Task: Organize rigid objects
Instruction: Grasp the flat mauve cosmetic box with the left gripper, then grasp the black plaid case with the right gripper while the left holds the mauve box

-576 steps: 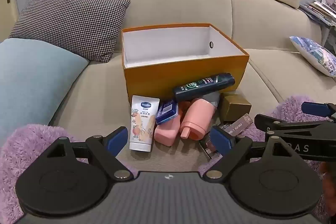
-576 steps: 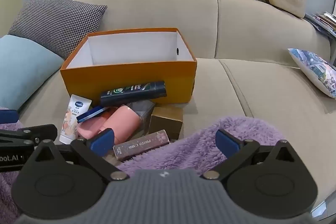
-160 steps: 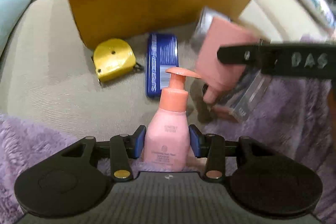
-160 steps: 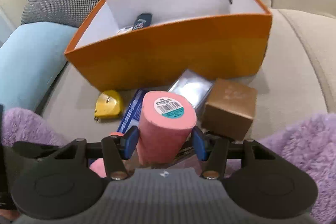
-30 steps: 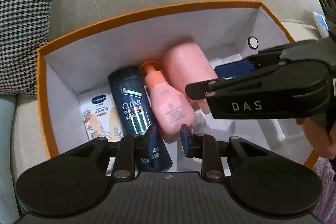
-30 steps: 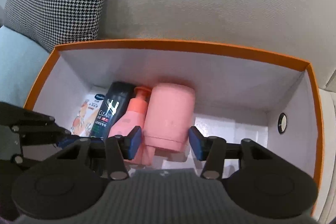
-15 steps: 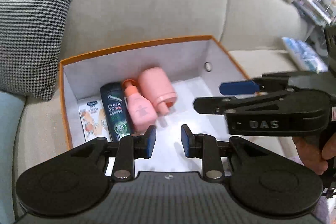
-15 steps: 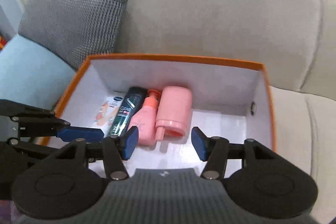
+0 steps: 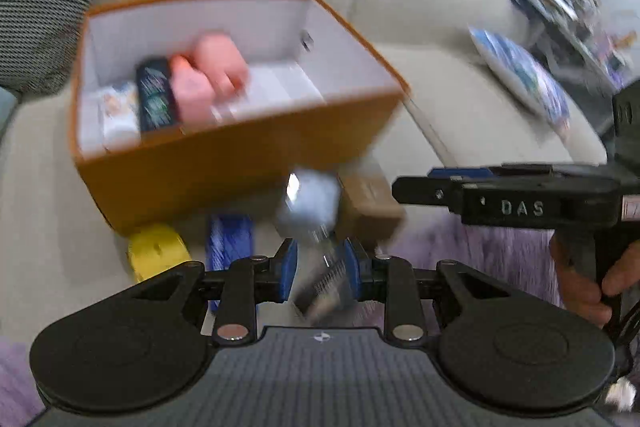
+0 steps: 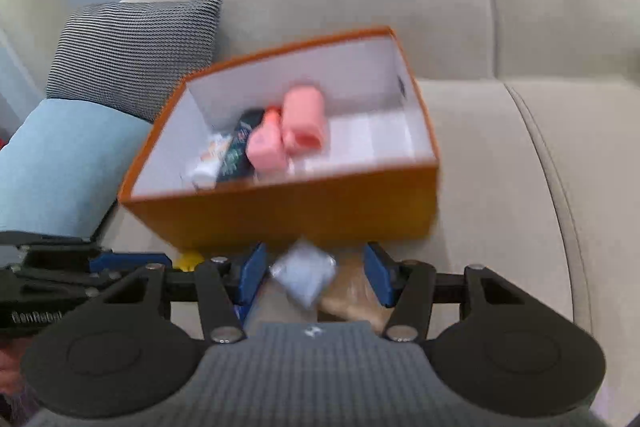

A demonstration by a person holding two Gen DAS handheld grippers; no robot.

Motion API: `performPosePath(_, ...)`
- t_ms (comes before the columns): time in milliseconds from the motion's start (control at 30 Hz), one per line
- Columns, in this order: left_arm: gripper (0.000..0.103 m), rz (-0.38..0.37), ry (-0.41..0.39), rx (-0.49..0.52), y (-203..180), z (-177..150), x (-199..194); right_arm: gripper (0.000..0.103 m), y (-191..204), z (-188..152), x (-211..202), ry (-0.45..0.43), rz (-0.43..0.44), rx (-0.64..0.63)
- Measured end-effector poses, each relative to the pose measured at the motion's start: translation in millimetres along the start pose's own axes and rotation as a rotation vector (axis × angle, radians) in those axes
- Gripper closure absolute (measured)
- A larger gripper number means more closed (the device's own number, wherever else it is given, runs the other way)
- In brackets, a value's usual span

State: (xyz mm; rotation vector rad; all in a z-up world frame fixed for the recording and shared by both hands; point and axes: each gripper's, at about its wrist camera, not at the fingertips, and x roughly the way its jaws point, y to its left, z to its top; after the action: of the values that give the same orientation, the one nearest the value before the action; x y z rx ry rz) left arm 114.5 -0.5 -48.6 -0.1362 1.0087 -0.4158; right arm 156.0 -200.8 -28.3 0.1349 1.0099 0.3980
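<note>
Four toiletries lie side by side in the orange cardboard box (image 10: 288,215), long axes toward its back wall; my left tool (image 9: 318,269) narrowly spread, my right tool (image 10: 316,273) closing, both empty.

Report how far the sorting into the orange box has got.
Done: four items lie in the orange box: white tube, dark bottle, pink pump bottle, pink bottle. In hand: nothing; both grippers are empty. Left: yellow tape measure, blue tin, silvery packet, brown box.
</note>
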Motion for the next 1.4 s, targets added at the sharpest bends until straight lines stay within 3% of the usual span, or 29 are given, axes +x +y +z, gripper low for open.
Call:
performPosePath(167, 0.064, 0.029, 0.049, 0.124, -28.9, -23.1, 16.4, 0.064, -4.9, -42.5, 0.0, 0.055, -0.031, 0.014)
performPosePath(267, 0.061, 0.009, 0.066, 0.137, -38.1, -30.2, 24.8, 0.068, -4.5, -59.0, 0.3, 0.03, -0.036, -0.01)
performPosePath(467, 0.057, 0.053, 0.086, 0.18, -46.5, -37.9, 44.9, 0.076, -13.6, -68.4, 5.3, 0.013, -0.018, 0.014)
performPosePath(633, 0.058, 0.073, 0.111, 0.198, -51.5, -41.8, 57.1, 0.076, -12.9, -67.8, 11.4, 0.022, -0.021, 0.005)
performPosePath(833, 0.065, 0.07, 0.121, 0.193, -47.6, -42.1, 61.3, 0.076, -15.7, -65.4, 18.7, 0.042, -0.017, 0.006)
performPosePath(933, 0.073, 0.084, 0.11, 0.152, -39.5, -41.3, 52.4, 0.076, -16.9, -64.0, 21.5, 0.068, -0.009, 0.001)
performPosePath(1000, 0.078, 0.094, 0.108, 0.1, -27.8, -41.5, 45.8, 0.071, -9.7, -64.5, 23.2, 0.09, -0.013, -0.054)
performPosePath(1067, 0.078, 0.098, 0.108, 0.026, -11.8, -42.7, 39.8, 0.058, -2.1, -63.4, 27.3, 0.119, -0.009, -0.108)
performPosePath(1167, 0.078, 0.102, 0.102, -0.079, 11.9, -49.0, 31.7, 0.047, 12.2, -57.1, 42.6, 0.208, -0.024, -0.211)
performPosePath(1333, 0.079, 0.077, 0.082, -0.161, 30.7, -58.1, 23.2, 0.032, 26.8, -48.7, 76.7, 0.333, -0.094, -0.313)
performPosePath(1400, 0.079, 0.071, 0.073, -0.158, 31.2, -60.8, 21.1, 0.021, 28.7, -47.9, 88.1, 0.36, -0.111, -0.335)
